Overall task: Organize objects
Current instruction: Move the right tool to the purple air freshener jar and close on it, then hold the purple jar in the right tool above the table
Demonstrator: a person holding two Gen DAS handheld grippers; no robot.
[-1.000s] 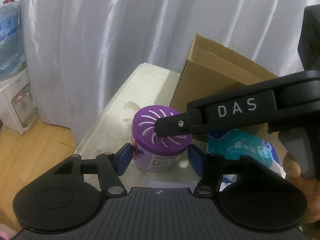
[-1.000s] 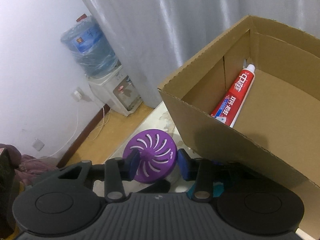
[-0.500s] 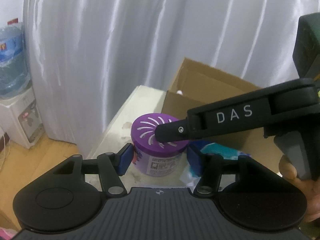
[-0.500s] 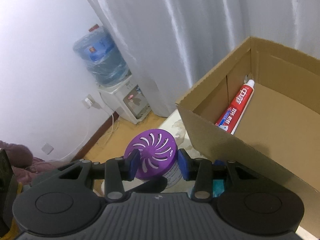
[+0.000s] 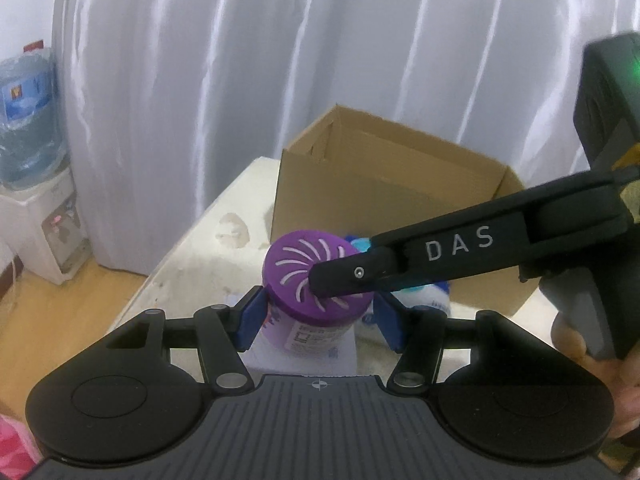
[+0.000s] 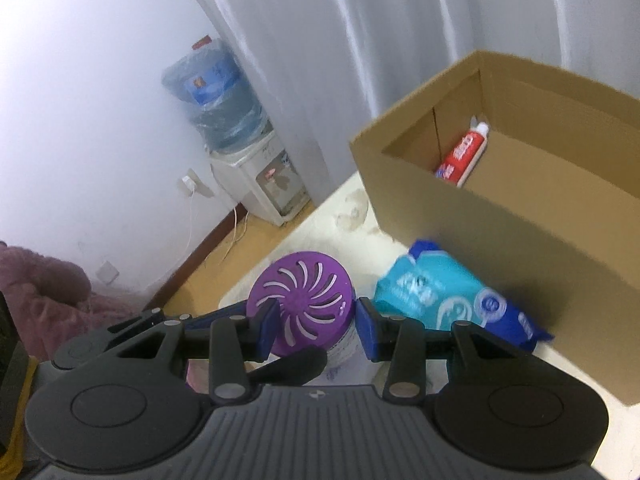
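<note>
A purple-lidded air freshener jar (image 5: 316, 280) stands on the white table, also in the right wrist view (image 6: 306, 304). My left gripper (image 5: 318, 322) is open, its blue pads on either side of the jar with small gaps. My right gripper (image 6: 316, 326) is shut on the jar's lid and reaches in from the right. A blue wet-wipes pack (image 6: 452, 296) lies beside the jar against an open cardboard box (image 6: 520, 216). A red toothpaste tube (image 6: 460, 156) lies inside the box.
The white table (image 5: 208, 248) ends at its left edge above a wooden floor. A water dispenser (image 6: 240, 148) stands by the grey curtain. A pink cloth (image 6: 44, 292) lies at the far left.
Both grippers have drawn back and up from the box with the jar between their pads. The box now looks farther away, and the wipes pack has come into the right wrist view.
</note>
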